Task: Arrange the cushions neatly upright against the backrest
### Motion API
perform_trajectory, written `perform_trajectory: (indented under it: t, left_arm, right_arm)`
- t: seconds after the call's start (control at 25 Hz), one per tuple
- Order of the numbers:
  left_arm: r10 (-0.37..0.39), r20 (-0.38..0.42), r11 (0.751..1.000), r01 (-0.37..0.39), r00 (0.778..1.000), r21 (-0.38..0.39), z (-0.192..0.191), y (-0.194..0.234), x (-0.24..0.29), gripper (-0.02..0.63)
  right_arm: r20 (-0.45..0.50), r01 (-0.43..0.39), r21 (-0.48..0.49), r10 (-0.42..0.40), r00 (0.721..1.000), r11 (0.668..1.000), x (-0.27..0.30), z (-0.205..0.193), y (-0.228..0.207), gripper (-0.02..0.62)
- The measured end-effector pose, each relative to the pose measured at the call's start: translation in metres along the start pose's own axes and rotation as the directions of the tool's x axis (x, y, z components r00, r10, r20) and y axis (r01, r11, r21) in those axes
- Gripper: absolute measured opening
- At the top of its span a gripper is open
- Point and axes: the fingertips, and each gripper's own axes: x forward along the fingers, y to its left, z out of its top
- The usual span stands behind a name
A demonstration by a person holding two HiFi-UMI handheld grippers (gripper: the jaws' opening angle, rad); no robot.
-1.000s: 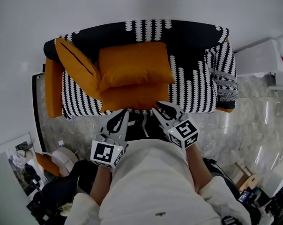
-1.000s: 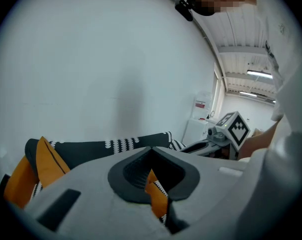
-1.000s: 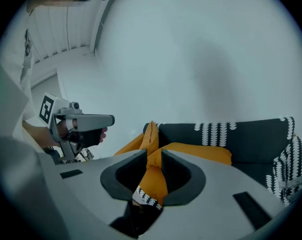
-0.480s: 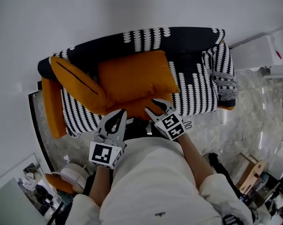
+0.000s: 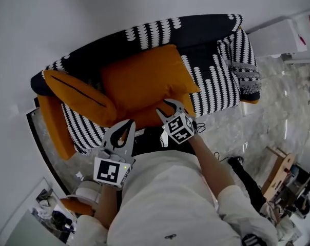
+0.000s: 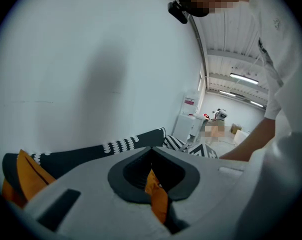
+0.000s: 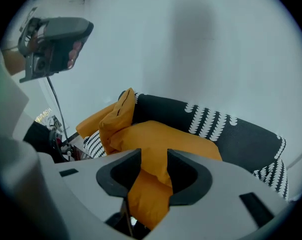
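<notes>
Sofa (image 5: 206, 35): big cushion (image 5: 144, 78) leans on the backrest at mid-sofa. Flat cushion (image 5: 144, 116) lies at the seat's front edge, partly under the big one. End cushion (image 5: 78, 96) sits tilted at the sofa's left end. Right claw (image 5: 169, 106) is spread, has just been opening, with the flat cushion in the gap. Left claw (image 5: 128, 123) has its tips pressed together at the sofa front and pinches nothing.
</notes>
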Motion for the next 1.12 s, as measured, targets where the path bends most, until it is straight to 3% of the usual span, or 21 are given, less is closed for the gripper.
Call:
perform_trajectory:
  t: [0.2, 0.44, 0.6, 0.88, 1.12]
  left_arm:
    - [0.041, -0.012, 0.999, -0.041, 0.999, -0.01, -0.005, 0.008, -0.015, 0.011]
    - [0.12, -0.04, 0.992, -0.121, 0.992, -0.03, -0.022, 0.016, -0.031, 0.011]
    - [0.13, -0.059, 0.99, -0.133, 0.99, -0.036, -0.032, 0.007, -0.038, 0.011]
    - [0.177, -0.087, 0.983, -0.18, 0.98, -0.029, -0.042, 0.007, -0.049, 0.011]
    - [0.213, -0.055, 0.975, -0.216, 0.975, -0.045, -0.032, 0.013, -0.056, 0.011]
  right_arm:
    - [-0.064, 0.026, -0.168, -0.038, 0.997, 0.985, 0.037, -0.017, 0.004, 0.126]
    - [-0.093, 0.028, -0.354, -0.065, 0.993, 0.935, 0.079, -0.027, 0.012, 0.127]
    - [-0.17, -0.004, -0.456, -0.083, 0.982, 0.89, 0.106, -0.045, 0.009, 0.14]
    - [-0.204, 0.006, -0.529, -0.133, 0.97, 0.849, 0.127, -0.053, 0.003, 0.141]
    - [-0.238, -0.002, -0.53, -0.146, 0.96, 0.848, 0.13, -0.055, 0.003, 0.126]
